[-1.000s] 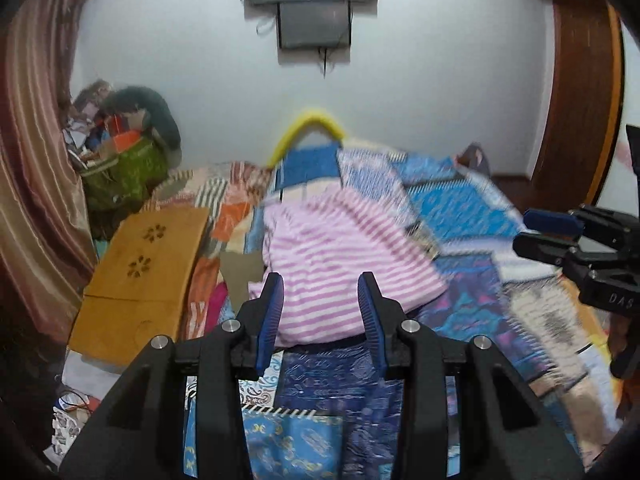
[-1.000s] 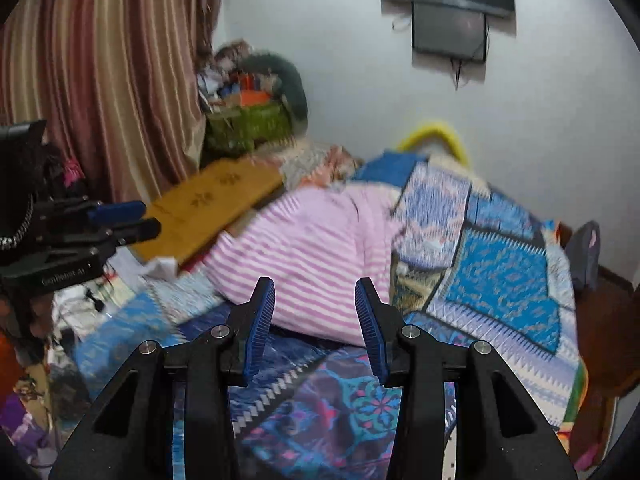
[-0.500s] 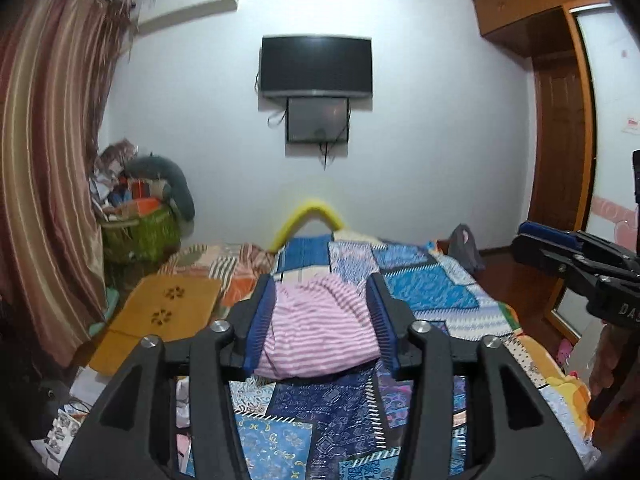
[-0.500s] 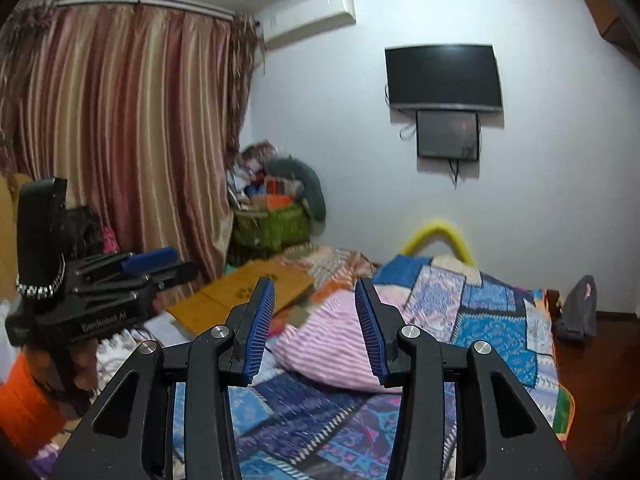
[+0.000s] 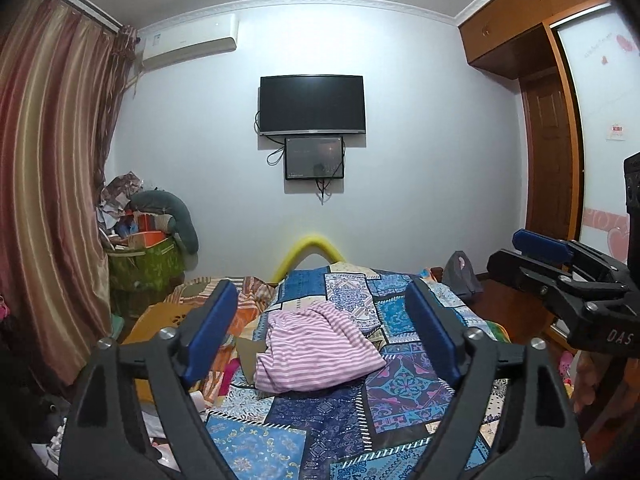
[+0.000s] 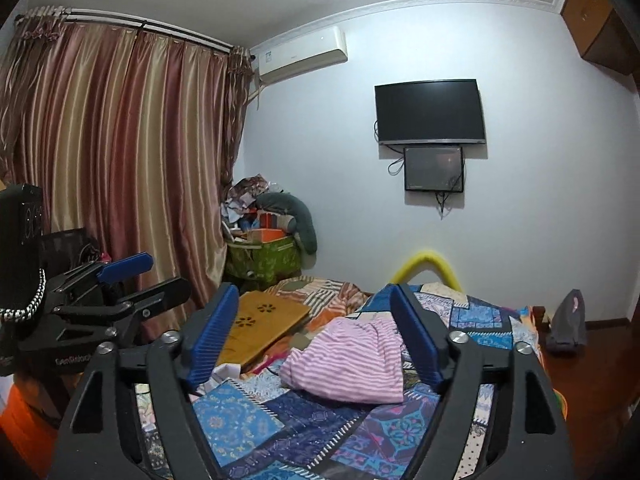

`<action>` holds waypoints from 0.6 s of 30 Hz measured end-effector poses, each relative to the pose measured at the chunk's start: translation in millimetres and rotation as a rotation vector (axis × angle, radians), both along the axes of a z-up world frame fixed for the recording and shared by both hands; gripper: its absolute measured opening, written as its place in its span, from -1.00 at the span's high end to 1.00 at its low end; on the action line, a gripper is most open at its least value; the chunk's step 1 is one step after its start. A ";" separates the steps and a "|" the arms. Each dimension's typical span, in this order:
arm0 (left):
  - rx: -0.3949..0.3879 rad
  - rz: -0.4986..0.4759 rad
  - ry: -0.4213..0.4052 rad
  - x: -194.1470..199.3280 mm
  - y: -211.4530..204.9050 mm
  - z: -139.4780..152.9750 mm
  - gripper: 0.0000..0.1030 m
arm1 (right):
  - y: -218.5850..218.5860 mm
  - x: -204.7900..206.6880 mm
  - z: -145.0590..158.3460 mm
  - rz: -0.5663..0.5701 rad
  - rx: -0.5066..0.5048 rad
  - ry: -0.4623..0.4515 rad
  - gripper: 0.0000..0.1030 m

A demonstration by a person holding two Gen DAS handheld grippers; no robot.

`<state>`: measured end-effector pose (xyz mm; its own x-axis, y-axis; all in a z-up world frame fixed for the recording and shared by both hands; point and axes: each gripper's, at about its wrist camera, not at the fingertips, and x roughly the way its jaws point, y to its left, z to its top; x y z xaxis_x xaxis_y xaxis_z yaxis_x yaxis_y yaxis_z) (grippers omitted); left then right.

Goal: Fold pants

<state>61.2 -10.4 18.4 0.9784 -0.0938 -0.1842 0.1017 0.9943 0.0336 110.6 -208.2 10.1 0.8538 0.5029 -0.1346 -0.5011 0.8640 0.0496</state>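
Note:
The pink-and-white striped pants point(image 5: 316, 350) lie in a folded heap on the blue patchwork bedspread point(image 5: 320, 420); they also show in the right wrist view point(image 6: 352, 360). My left gripper point(image 5: 320, 336) is open and empty, held well back from and above the pants. My right gripper point(image 6: 314, 336) is open and empty too, also back from the pants. Each gripper shows in the other's view: the right one at the right edge point(image 5: 532, 252), the left one at the left edge point(image 6: 140, 276).
A wooden lap desk point(image 6: 260, 320) lies left of the pants. A green basket of clutter point(image 5: 146, 264) stands by the striped curtain point(image 6: 120, 184). A TV point(image 5: 312, 104) hangs on the far wall. A yellow hoop point(image 5: 310, 246) is behind the bed; a wardrobe point(image 5: 552, 152) stands right.
Both grippers have pulled back and tilted up from close over the pants, and both have opened wider. The pants stay put on the bed.

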 end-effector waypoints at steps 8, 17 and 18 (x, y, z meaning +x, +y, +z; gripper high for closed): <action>-0.016 0.013 -0.018 -4.4 1.5 -1.8 -0.94 | -2.9 -9.0 -1.7 -0.031 0.020 -0.014 -0.99; -0.023 0.015 -0.011 -3.7 1.9 -3.1 -0.97 | -7.0 -9.1 -5.9 -0.049 0.022 -0.001 -0.99; -0.021 0.015 -0.011 -3.7 1.1 -3.9 -0.97 | -6.9 -9.9 -6.7 -0.050 0.023 0.000 -0.99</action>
